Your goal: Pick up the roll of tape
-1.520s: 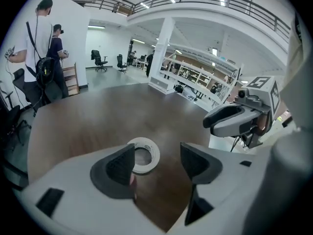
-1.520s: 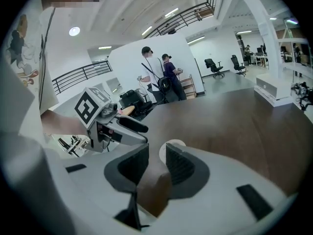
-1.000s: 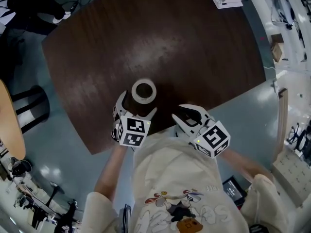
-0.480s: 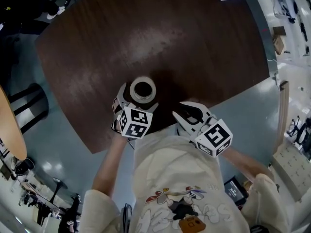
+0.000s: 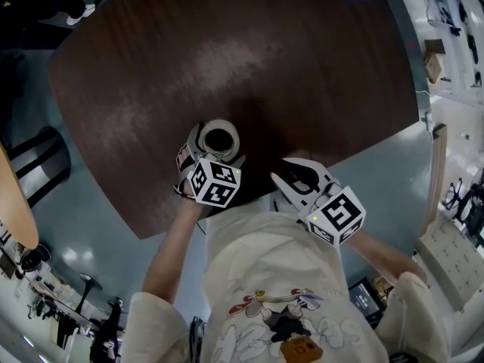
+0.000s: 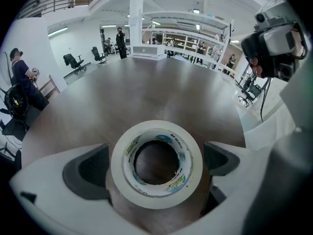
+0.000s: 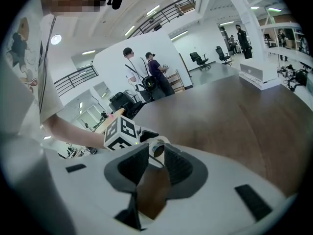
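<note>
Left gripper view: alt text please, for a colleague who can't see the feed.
A white roll of tape lies flat on a dark brown table, centred between the wide-open jaws of the left gripper. Beyond is a bright hall; a person stands at far left.

we see a dark brown wooden tabletop (image 5: 249, 59), fine-grained with a dull sheen. the off-white roll of tape (image 6: 118, 168) looks matt and papery, its printed inner core (image 6: 182, 153) glossier. the left gripper (image 6: 156, 165) and right gripper (image 7: 155, 163) are smooth white plastic with matt dark grey pads (image 7: 180, 168). the cream shirt (image 5: 265, 278) is soft cloth.
</note>
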A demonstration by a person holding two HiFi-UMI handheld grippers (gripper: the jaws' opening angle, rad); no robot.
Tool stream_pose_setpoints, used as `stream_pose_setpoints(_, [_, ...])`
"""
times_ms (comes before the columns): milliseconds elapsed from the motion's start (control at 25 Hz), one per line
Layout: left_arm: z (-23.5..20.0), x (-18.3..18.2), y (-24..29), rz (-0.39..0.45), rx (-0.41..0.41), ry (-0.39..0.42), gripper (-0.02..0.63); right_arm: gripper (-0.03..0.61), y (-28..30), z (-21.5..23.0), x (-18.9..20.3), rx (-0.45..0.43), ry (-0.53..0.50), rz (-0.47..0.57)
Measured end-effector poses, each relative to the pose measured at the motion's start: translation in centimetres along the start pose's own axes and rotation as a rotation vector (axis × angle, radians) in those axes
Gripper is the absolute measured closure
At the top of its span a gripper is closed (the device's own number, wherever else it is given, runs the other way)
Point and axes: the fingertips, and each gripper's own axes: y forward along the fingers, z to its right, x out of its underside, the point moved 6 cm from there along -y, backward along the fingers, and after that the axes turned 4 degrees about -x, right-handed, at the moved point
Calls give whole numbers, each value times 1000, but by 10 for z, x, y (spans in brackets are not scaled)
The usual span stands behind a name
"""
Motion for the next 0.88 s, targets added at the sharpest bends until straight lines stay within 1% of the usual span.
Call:
stream_pose_setpoints(120, [0, -1, 8, -17, -4, 2, 23, 477, 0, 1, -2, -5, -28, -1])
stream_pose_setpoints(240, [0, -1, 16, -38, -2, 6, 23, 477, 2, 5, -4, -14, -18, 0])
stream_pose_setpoints(480, [0, -3, 15, -55, 2, 19, 23, 477, 1, 8, -8, -12, -6, 0])
stream_pose_setpoints(680, [-9, 10, -6, -77, -2, 18, 23, 477, 9, -17, -18, -22, 4, 13])
stream_pose_setpoints(880, [-9, 7, -3, -84, -6, 18, 23, 477, 11, -16, -22, -39, -6, 21])
